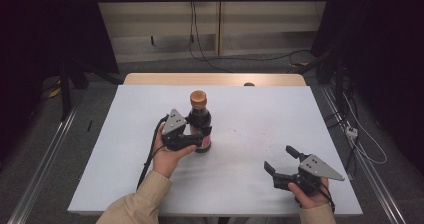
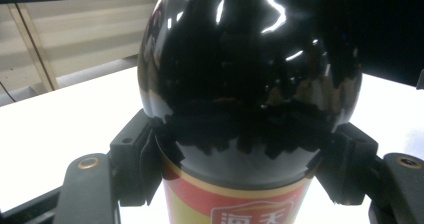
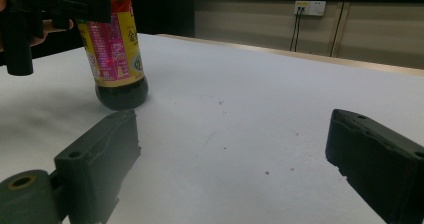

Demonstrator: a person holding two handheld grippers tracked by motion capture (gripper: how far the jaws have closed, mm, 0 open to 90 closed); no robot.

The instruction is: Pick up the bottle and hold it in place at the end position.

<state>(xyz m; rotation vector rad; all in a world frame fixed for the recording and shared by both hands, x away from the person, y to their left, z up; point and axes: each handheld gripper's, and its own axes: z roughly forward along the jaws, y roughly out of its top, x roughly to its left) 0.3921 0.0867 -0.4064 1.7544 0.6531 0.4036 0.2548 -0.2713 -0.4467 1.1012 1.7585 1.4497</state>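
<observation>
Near the middle of the white-topped bench (image 1: pixel 240 184) a dark glass bottle (image 1: pixel 200 121) stands upright, its copper-brown cap (image 1: pixel 198 98) uppermost and a red, pink and yellow label wrapped round its lower body. From the high view the left gripper (image 1: pixel 192 139) comes at the bottle from the person's side, held in the left hand (image 1: pixel 169 156), with a grey three-cornered plate (image 1: pixel 174 120) on top and a black cable trailing back toward the beige sleeve (image 1: pixel 137 201). Its jaws are pinched on the bottle: the left gripper view shows the black pads pressed against the glass on both sides, just below the rounded shoulder and just above the gold band at the top of the label (image 2: pixel 235 206). The bottle's base rests on the bench, as the right gripper view shows, where the foot of the bottle (image 3: pixel 120 59) meets the white surface beside its own shadow. Well apart, toward the near right corner of the bench, the right gripper (image 1: pixel 280 160) is held low in the right hand (image 1: pixel 311 196); its jaws are spread wide with nothing between them, pointing roughly toward the bottle. Beyond the bench lie grey floor, loose cables and a pale wall with a socket (image 3: pixel 310 7).
</observation>
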